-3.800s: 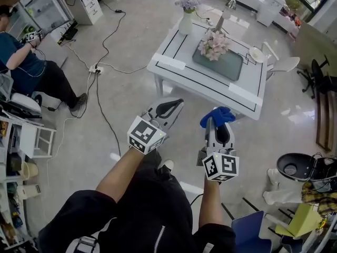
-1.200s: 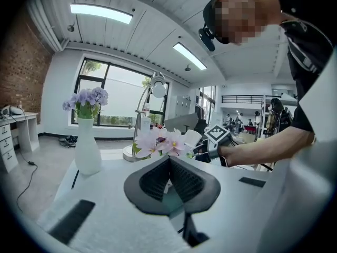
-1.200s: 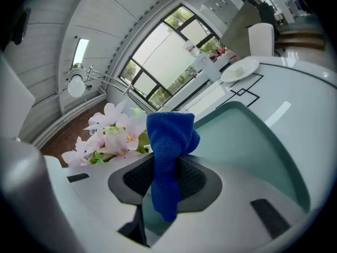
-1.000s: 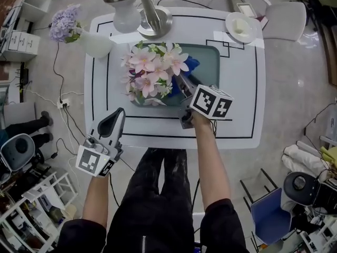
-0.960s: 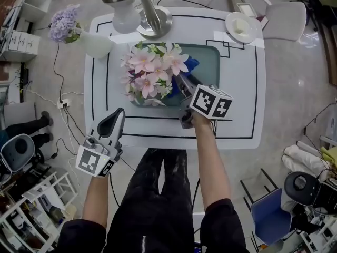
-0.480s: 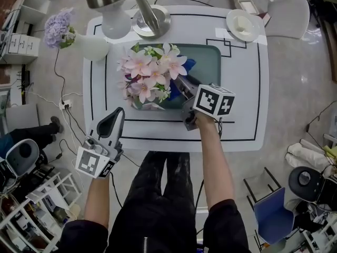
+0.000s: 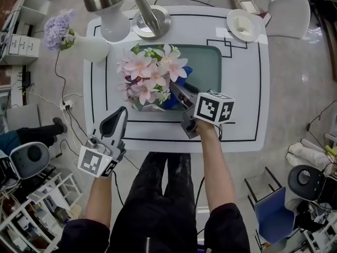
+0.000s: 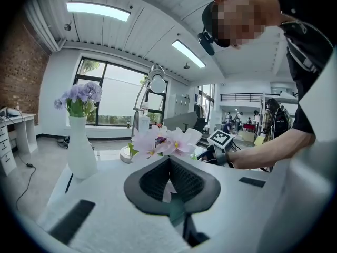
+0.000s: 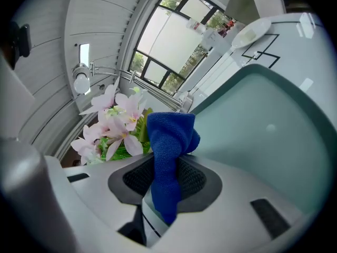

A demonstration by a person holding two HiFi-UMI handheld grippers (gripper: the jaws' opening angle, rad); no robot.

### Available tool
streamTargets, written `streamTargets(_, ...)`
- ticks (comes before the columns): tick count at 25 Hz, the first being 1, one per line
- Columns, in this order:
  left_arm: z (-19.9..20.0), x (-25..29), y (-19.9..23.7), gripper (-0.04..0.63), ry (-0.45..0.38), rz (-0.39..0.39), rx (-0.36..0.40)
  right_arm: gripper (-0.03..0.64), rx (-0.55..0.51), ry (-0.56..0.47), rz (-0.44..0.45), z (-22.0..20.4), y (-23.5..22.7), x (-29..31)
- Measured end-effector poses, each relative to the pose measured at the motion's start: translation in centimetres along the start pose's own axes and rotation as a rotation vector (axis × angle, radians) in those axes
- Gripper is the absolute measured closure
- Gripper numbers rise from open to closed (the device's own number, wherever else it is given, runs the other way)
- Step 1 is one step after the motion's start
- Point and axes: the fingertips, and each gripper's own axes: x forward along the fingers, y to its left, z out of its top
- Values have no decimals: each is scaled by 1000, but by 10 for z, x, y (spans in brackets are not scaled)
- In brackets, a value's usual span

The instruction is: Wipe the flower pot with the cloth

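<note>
Cloth (image 9: 169,141) clamped in right gripper (image 9: 166,173), head view shows it beside flowers (image 7: 150,73), left gripper (image 8: 169,178) jaws together, empty

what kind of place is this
Probably a lab or open workspace staged for recording, not a home: a white table marked with black lines, a power strip with cables across the floor, and a blue chair among clutter.

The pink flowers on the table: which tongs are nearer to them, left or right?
Right. The right tongs, gripping the blue cloth, reach right beside the pink flowers; the left tongs, shut, hang apart by the table's near edge.
</note>
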Motion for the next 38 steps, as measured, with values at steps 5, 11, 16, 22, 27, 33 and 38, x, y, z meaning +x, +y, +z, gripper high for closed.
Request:
streamTargets(5, 0, -5, -1, 590, -7, 0, -3, 508, 2, -12, -5, -13, 10, -1)
streamTargets(11, -2, -15, 0, 589, -14, 11, -11, 508, 5, -11, -21, -29, 22, 1)
streamTargets(16, -3, -27, 8, 589, -23, 26, -24, 508, 17, -3, -10, -41, 39, 4)
streamTargets(22, -3, -35, 13, 589, -37, 39, -33, 508, 82, -49, 31, -60, 70, -2)
streamTargets(27, -4, -39, 19, 589, -48, 59, -44, 508, 107, 34, 28, -100, 83, 18)
streamTargets(33, -13, -53, 39, 590, -51, 101, -61, 508, 119, 55, -24, -103, 76, 27)
streamTargets(38, -26, -60, 57, 589, -43, 141, -74, 508, 102, 19, -86, -80, 59, 22)
